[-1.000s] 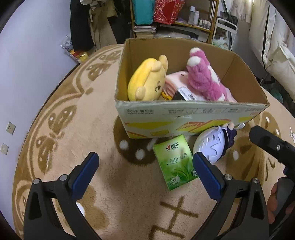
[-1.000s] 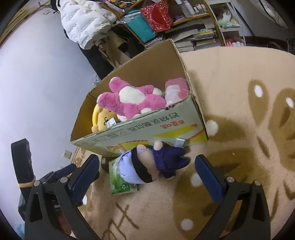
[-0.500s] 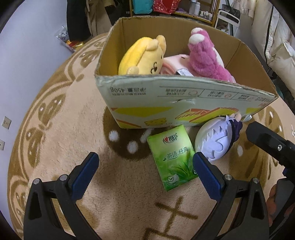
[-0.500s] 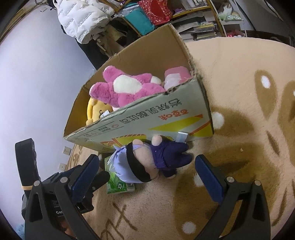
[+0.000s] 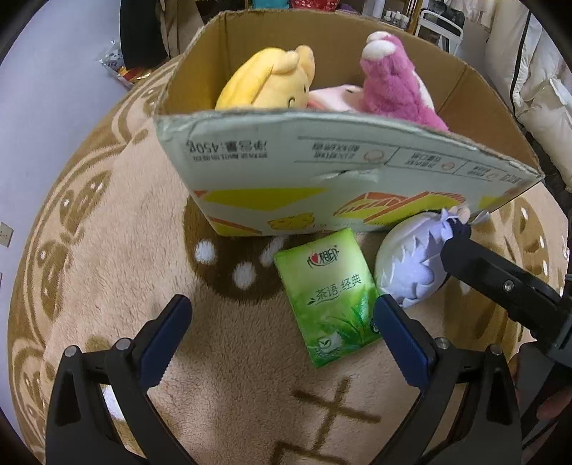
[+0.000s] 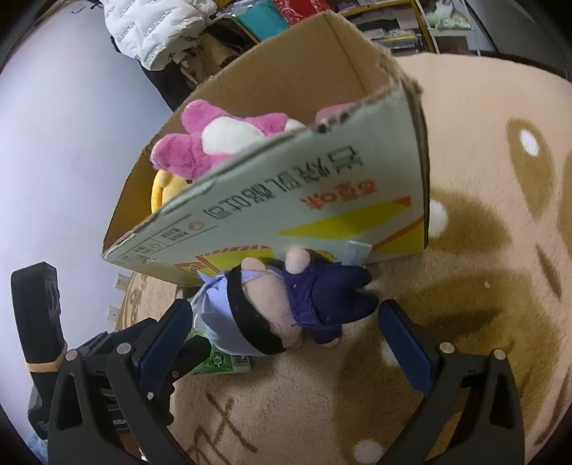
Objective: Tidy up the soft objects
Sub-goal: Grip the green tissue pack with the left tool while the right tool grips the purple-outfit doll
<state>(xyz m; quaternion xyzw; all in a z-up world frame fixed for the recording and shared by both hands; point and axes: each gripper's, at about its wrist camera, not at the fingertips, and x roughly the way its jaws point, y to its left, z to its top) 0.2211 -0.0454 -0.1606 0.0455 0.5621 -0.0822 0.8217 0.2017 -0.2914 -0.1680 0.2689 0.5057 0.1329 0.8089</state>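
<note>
A green tissue pack point(image 5: 330, 293) lies on the rug in front of a cardboard box point(image 5: 321, 171). Beside it lies a plush doll with lilac hair point(image 5: 411, 264) and a dark purple outfit, its body clear in the right wrist view point(image 6: 286, 307). The box holds a yellow plush point(image 5: 268, 86) and a pink plush bear point(image 5: 397, 89). My left gripper point(image 5: 282, 336) is open and empty, low over the rug, its right finger at the pack's edge. My right gripper point(image 6: 286, 336) is open and empty, its fingers spread either side of the doll.
A beige rug point(image 5: 107, 232) with brown patterns covers the floor. The box wall point(image 6: 304, 200) stands right behind the doll. Shelves with clutter and a white jacket point(image 6: 157, 32) stand beyond the box. A pale wall point(image 5: 46, 89) lies to the left.
Both grippers have moved down and forward toward the box. The tissue pack and doll now sit closer between the fingers. Both stay open.
</note>
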